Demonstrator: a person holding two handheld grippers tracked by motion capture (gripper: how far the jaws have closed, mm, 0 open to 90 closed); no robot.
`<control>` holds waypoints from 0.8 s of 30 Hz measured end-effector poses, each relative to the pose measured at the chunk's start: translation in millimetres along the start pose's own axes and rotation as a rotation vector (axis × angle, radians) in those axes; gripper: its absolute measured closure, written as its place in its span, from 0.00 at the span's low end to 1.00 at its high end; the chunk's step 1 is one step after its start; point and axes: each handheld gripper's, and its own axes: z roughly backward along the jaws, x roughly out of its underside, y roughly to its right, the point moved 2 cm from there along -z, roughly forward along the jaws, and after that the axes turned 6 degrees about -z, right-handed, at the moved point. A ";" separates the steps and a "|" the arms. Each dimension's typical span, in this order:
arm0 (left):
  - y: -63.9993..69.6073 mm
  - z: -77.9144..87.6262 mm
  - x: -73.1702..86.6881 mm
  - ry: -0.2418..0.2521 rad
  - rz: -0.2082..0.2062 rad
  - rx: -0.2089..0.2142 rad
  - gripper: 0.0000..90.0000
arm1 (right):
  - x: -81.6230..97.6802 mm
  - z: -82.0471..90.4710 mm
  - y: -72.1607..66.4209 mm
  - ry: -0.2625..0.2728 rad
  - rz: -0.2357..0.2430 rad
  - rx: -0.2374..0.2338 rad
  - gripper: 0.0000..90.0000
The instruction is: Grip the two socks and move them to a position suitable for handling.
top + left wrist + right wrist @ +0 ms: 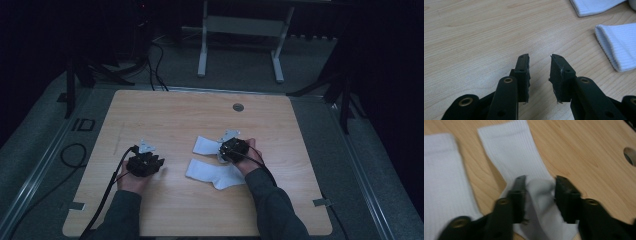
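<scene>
Two white socks lie on the wooden table (165,115). The far sock (205,145) (511,150) has my right gripper (221,151) (540,180) over its foot end. The jaws stand apart with a greyish fold of that sock bunched between them, and the pads do not visibly pinch it. The near sock (215,174) (441,170) lies flat just in front of it. My left gripper (152,159) (539,58) rests low over bare wood to the left, open and holding nothing. In its view the near sock's cuff (619,45) and the far sock (594,6) lie at the upper right.
A round cable hole (238,107) (630,155) sits near the table's far edge. Beyond the table stands a white metal frame (240,30). Black cables (155,65) and dark stand legs (80,75) are on the grey floor around it.
</scene>
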 end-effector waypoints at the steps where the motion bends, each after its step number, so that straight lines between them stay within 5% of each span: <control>1: -0.1 0.1 0.0 0.000 0.001 0.000 0.76 | 0.0 0.7 1.9 0.003 -0.013 -0.002 0.95; 9: 0.3 0.2 0.0 0.001 -0.003 0.000 0.76 | 2.4 30.1 31.0 0.107 -0.144 0.018 0.96; 17: 0.4 -0.5 0.3 -0.004 -0.001 0.000 0.76 | 38.9 38.2 63.0 0.068 -0.266 0.077 0.92; 21: 0.6 -0.7 0.3 -0.006 -0.003 -0.002 0.76 | 69.5 37.9 78.4 -0.002 -0.332 0.142 0.78; 24: 0.6 -1.1 0.4 -0.009 -0.005 -0.002 0.76 | 76.4 44.6 84.7 0.020 -0.367 0.161 0.69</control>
